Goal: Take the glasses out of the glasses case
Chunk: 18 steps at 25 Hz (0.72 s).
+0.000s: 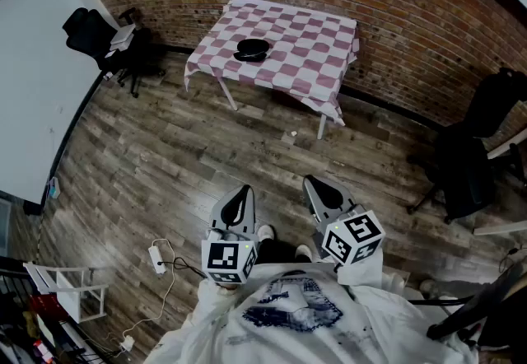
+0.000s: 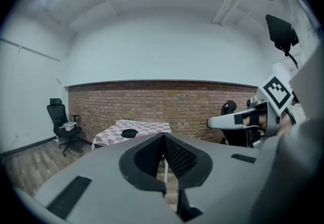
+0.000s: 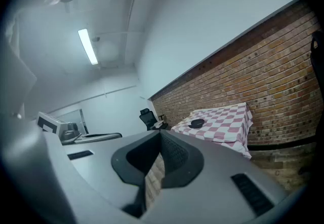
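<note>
A black glasses case (image 1: 252, 49) lies on a table with a pink-and-white checked cloth (image 1: 309, 41) far across the room, by the brick wall. The case is small in the left gripper view (image 2: 129, 133) and in the right gripper view (image 3: 197, 123); I cannot tell if it stands open, and no glasses show. My left gripper (image 1: 240, 204) and right gripper (image 1: 323, 192) are held close to my body, far from the table, pointing roughly level. Both are shut with nothing between the jaws.
Wood-plank floor (image 1: 165, 165) stretches between me and the table. A black office chair (image 1: 103, 37) stands at the far left, another dark chair (image 1: 469, 165) at the right. A power strip and cable (image 1: 158, 259) lie on the floor near my left foot.
</note>
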Motion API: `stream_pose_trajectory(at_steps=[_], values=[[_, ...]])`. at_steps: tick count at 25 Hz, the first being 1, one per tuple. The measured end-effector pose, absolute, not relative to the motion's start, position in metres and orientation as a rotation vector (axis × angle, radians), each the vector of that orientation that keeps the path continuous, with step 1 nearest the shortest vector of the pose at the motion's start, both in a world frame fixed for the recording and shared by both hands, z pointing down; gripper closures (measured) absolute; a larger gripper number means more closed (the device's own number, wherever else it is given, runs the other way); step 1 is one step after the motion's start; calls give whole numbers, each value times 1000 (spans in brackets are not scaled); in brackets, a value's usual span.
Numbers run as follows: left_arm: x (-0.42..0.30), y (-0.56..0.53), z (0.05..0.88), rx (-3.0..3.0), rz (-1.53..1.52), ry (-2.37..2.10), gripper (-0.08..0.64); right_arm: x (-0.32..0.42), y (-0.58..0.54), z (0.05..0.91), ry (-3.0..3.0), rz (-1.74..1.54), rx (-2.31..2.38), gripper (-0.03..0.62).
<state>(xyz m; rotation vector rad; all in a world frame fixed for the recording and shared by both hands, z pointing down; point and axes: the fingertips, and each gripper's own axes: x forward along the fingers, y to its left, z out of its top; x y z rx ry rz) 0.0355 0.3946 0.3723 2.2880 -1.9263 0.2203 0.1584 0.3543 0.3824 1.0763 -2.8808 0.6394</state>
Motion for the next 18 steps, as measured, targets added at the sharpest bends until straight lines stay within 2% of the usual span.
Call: stream_pose_trajectory(at_steps=[18], values=[[58,398,367,2280,205,-1945,552,187,360,365,-2964,660,1074,578]])
